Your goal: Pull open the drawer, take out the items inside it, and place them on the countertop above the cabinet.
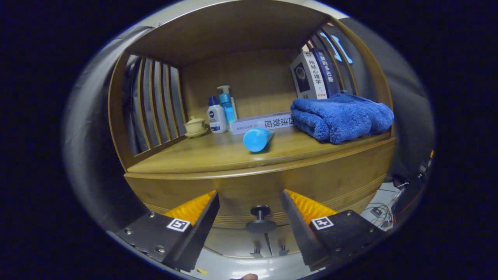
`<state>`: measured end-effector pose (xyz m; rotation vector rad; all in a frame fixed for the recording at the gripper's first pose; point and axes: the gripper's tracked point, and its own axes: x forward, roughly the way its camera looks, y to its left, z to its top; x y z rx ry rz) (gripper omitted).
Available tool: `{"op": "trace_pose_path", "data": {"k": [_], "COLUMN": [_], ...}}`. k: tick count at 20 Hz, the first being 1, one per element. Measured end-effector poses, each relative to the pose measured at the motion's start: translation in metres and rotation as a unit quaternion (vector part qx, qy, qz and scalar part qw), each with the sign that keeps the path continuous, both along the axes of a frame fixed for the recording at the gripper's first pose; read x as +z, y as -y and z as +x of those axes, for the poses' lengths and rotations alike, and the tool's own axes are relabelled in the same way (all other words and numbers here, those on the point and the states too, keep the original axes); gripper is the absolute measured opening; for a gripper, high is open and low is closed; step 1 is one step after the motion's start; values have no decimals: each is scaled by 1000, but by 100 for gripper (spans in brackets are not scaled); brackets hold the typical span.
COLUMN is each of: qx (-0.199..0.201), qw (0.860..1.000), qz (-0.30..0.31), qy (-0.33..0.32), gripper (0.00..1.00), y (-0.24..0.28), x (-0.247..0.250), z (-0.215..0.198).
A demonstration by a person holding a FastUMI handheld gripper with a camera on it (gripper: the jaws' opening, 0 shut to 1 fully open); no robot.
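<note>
- Knob (pixel 260 212) of the drawer (pixel 256 190) sits between the gripper (pixel 250 217) fingers and a little beyond their tips, straight ahead on the gripper's line, its stem pointing out toward the camera.
- Gripper is spread wide; neither finger touches the knob or anything else.
- Drawer front looks flush with the cabinet, so it reads as closed; what lies inside is hidden.
- Countertop (pixel 218 155) above the drawer carries a tube (pixel 257 139) lying near the front edge with its round end toward the gripper, a folded towel (pixel 341 116) at the right, a flat book (pixel 262 122) behind the tube, two bottles (pixel 221 111) and a small lidded cup (pixel 194 126) at the left rear, and upright books (pixel 315 76) at the right rear.
- This fits either a drawer awaiting opening, or one emptied onto the countertop and closed again; the frame cannot settle which.
</note>
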<state>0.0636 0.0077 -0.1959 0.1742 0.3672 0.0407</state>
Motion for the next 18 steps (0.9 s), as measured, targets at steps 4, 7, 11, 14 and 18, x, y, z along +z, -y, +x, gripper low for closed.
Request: {"op": "trace_pose_path", "data": {"k": [4, 7, 11, 14, 18], "qx": [-6, -5, -2, 5, 25], "qw": [1000, 1000, 1000, 1000, 999], "qz": [-2, -9, -7, -4, -19], "qy": [0, -5, -7, -10, -22], "gripper": [97, 97, 97, 97, 97], "y": [1, 2, 1, 0, 2], "x": [-1, -2, -2, -1, -3], "z": [1, 0, 0, 0, -4]}}
